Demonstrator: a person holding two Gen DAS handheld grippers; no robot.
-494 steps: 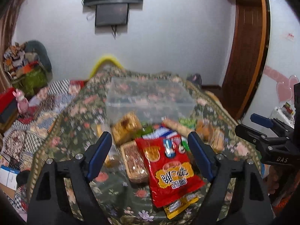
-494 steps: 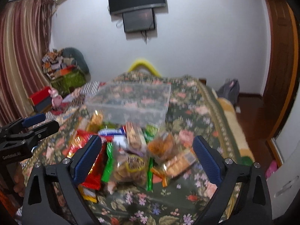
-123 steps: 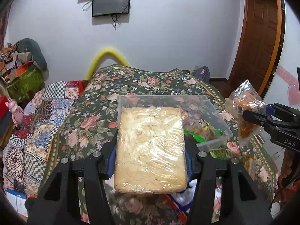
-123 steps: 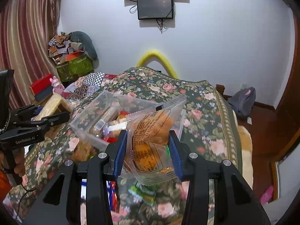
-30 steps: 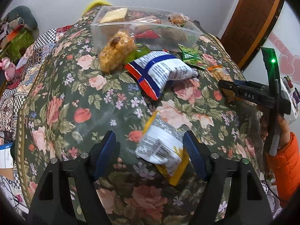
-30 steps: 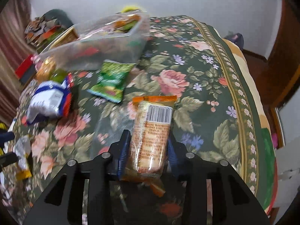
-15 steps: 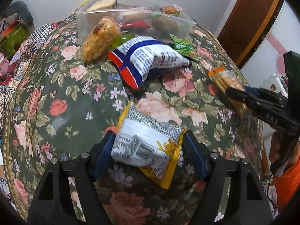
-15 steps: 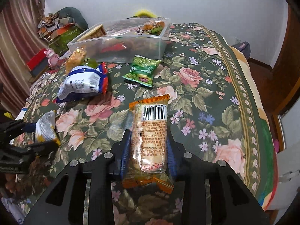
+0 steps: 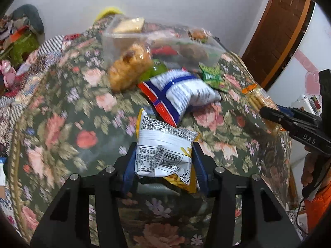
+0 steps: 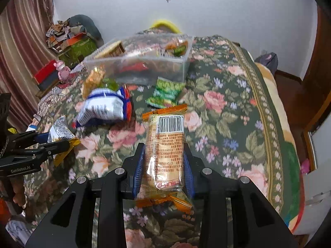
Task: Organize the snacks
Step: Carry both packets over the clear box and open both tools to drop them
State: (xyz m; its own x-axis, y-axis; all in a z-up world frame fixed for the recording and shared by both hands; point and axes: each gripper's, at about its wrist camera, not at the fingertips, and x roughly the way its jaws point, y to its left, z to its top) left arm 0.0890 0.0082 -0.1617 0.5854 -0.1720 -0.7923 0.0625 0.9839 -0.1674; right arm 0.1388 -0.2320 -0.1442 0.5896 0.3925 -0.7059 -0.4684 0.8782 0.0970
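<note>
My left gripper (image 9: 164, 165) has a white and yellow snack bag (image 9: 163, 144) between its blue pads. Its jaws are closing and the pads press the bag's sides. In the right wrist view that left gripper (image 10: 51, 142) shows at the left edge with the bag. My right gripper (image 10: 163, 150) is shut on a long orange-edged cracker pack (image 10: 165, 140), held above the floral bedspread (image 10: 227, 113). The clear plastic bin (image 10: 149, 70), partly filled with snacks, stands farther back. In front of it lie a blue, white and red bag (image 10: 103, 107), a green packet (image 10: 165, 93) and a golden puffed-snack bag (image 9: 128, 68).
The bed's right edge (image 10: 285, 144) drops to a wooden floor, with a brown door (image 9: 275, 31) beyond. Piled clutter and a red box (image 10: 45, 72) stand left of the bed by the curtain. A hand in an orange sleeve (image 9: 316, 196) holds the right gripper.
The left jaws have closed in from wide apart onto the white and yellow bag. The right gripper has risen with the cracker pack and now faces the bin more.
</note>
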